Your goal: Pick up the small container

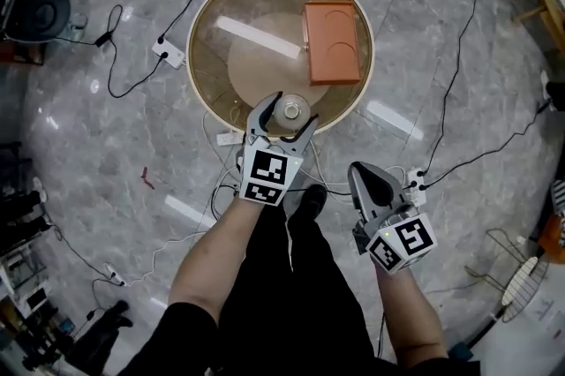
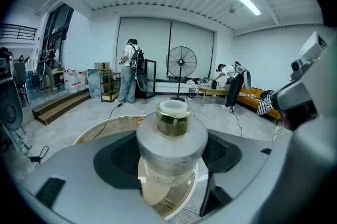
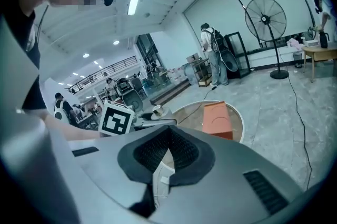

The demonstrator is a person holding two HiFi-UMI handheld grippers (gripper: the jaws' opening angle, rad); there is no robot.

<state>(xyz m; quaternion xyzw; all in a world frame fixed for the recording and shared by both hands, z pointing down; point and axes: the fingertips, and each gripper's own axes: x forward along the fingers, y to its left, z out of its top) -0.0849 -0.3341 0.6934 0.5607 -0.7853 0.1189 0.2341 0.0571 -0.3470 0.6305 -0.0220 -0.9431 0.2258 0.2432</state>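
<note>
Head view, looking steeply down. A round table (image 1: 196, 30) with a cream rim carries a tinted glass top; a pale disc-shaped base (image 1: 260, 61) shows through the glass. On the far right part of the top lies a flat orange rectangular tray (image 1: 333, 41) with rounded corners and a shallow moulded recess.

The left gripper (image 1: 292, 113) has its grey jaws spread wide and clamped on the small container (image 2: 171, 136), one dark ribbed pad against each side. The container is a squat cylinder with a dull silver-grey shoulder, a narrower translucent yellowish neck and a white cap. It is upright, and it is held above the table's near rim, with the rim visible beneath it in the left gripper view.

The right gripper (image 1: 358, 172) hangs to the right of the table and nearer the person, over the floor, apart from everything. Its jaws are closed together with nothing between them.

The floor (image 1: 97, 145) is polished grey veined marble. Black and white cables (image 1: 459, 74) and a white power strip (image 1: 169, 53) lie around the table. The orange tray is well apart from the left gripper, with bare glass between them.
</note>
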